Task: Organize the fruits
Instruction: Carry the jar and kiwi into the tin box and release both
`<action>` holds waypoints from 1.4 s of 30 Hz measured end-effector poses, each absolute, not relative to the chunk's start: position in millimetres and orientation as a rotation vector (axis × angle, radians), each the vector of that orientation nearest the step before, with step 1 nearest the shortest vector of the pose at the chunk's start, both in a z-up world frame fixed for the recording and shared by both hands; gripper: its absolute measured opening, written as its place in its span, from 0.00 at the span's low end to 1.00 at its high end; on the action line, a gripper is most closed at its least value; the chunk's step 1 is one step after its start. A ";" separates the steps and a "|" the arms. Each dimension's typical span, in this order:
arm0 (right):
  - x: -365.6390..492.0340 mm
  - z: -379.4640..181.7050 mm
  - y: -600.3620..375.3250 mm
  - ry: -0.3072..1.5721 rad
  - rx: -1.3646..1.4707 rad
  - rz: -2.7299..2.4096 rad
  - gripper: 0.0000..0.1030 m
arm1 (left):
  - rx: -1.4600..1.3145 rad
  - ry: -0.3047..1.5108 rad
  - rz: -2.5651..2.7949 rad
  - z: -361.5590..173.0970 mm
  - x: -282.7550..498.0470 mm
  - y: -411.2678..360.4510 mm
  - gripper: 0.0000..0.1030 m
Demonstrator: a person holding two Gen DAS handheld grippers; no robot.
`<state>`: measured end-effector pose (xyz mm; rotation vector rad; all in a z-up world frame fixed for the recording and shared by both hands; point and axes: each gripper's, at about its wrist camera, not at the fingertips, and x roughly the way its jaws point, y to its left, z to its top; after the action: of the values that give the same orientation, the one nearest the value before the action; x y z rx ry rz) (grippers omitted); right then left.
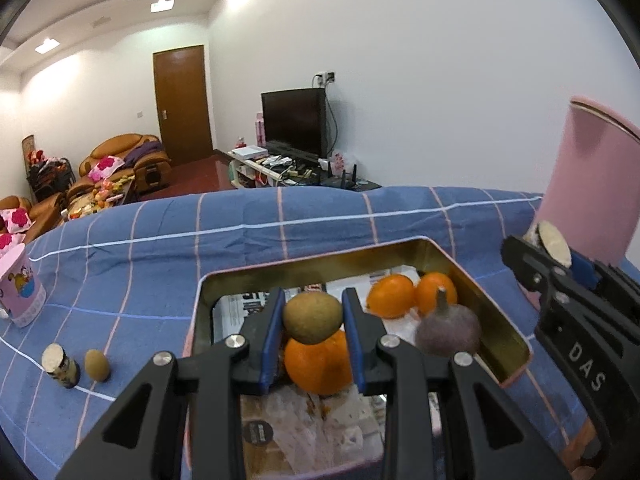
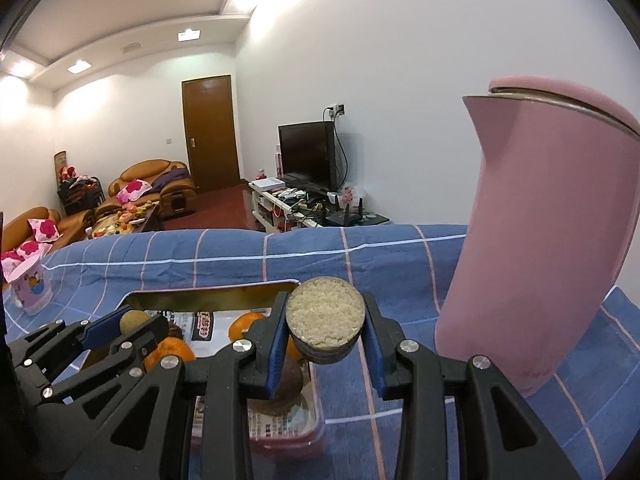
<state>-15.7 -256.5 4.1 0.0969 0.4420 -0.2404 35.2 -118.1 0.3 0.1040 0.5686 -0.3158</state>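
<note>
My left gripper [image 1: 313, 316] is shut on a brown-green kiwi [image 1: 313, 317] and holds it above an orange [image 1: 318, 364] inside the pink tin box [image 1: 512, 364]. The box also holds two more oranges [image 1: 391, 295] and a purple fig-like fruit [image 1: 448, 330]. My right gripper [image 2: 326, 320] is shut on a sushi roll piece [image 2: 326, 312], rice face up, held over the blue cloth beside the box's right edge [image 2: 318, 412]. The right gripper also shows in the left wrist view [image 1: 550, 246]. Another kiwi [image 1: 97, 365] and another sushi roll piece [image 1: 61, 365] stand on the cloth at left.
A tall pink cylinder container [image 2: 548, 240] stands close on the right. A pink printed cup [image 1: 20, 290] stands at the far left. The blue checked cloth [image 1: 320, 220] covers the table. Sofas, a TV and a door lie beyond.
</note>
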 end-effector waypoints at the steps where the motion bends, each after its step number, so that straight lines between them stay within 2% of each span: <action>1: -12.5 3.3 -255.8 0.448 0.098 -0.237 0.35 | 0.108 0.576 -0.308 -0.4 38.9 -118.2 0.29; 21: 37.8 -12.7 -237.2 0.562 0.163 -0.048 0.35 | 0.107 0.681 -0.260 -12.4 68.2 -113.1 0.30; 27: 50.2 -22.6 -240.9 0.622 0.271 0.091 0.36 | 0.122 0.684 -0.265 -12.8 67.3 -114.7 0.29; 36: 41.8 -18.5 -241.4 0.577 0.274 0.098 0.36 | 0.141 0.686 -0.253 -13.3 66.0 -122.5 0.30; 39: 31.4 -10.1 -244.2 0.516 0.258 0.052 0.44 | 0.144 0.688 -0.244 -12.4 67.3 -123.9 0.31; 41: 24.2 -6.1 -245.6 0.476 0.256 0.009 0.61 | 0.143 0.682 -0.238 -12.5 65.9 -122.9 0.33; 42: 21.5 -4.4 -247.9 0.459 0.260 -0.006 0.63 | 0.145 0.678 -0.233 -12.4 64.9 -123.4 0.39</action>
<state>21.5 -247.9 -4.4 0.2601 0.4590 -0.0063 64.9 -123.4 -12.4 0.1448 0.6776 -0.2327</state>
